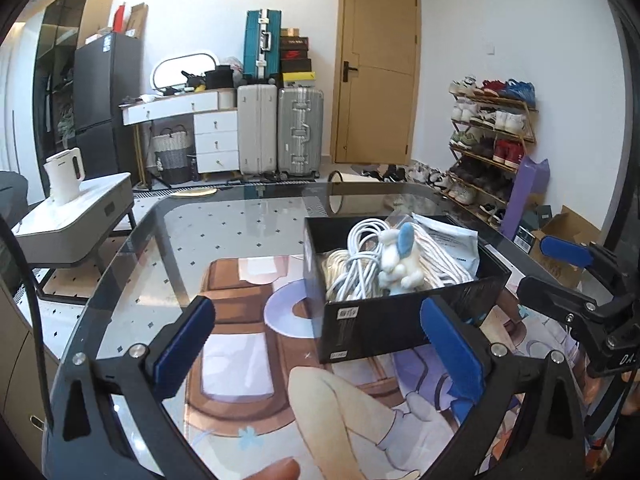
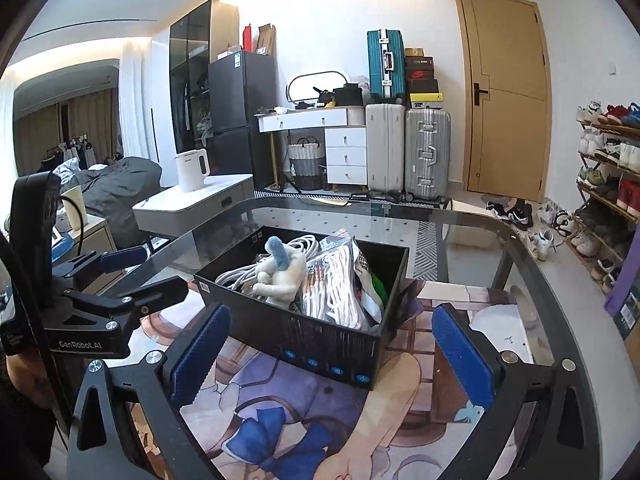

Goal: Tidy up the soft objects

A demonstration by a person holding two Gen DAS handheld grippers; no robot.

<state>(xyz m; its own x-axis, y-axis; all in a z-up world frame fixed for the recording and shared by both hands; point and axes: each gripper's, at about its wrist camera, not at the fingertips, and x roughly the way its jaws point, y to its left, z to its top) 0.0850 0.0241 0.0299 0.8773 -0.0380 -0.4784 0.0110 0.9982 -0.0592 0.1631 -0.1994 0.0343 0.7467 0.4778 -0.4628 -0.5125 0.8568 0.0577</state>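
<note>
Left gripper [image 1: 316,348]: its blue-padded jaws are standing wide apart, gripping nothing, and pointing toward 12 o'clock over the table.
Right gripper [image 2: 332,354]: its jaws are likewise gaping wide and empty, with the box lying just beyond its fingertips at 12 o'clock.
Glass table [image 1: 224,240]: it is showing a printed cartoon mat [image 1: 248,360] through its top, under both grippers.
Black box [image 2: 320,336]: it is sitting on the table, at 1 o'clock from the left gripper, open at the top.
Plush toy [image 1: 400,264]: white with a blue ear, it is lying inside the box on top of the other contents.
White cables [image 1: 360,260]: coiled bundles are filling the box beside and under the toy.
Packets [image 2: 366,276]: they are leaning in the box at 3 o'clock from the toy in the right wrist view.
White kettle [image 1: 64,176]: it is standing on a low side table at 10 o'clock.
Suitcases [image 1: 280,128]: they are standing against the far wall at 12 o'clock.
Shoe rack [image 1: 488,136]: it is lining the wall at 2 o'clock.
</note>
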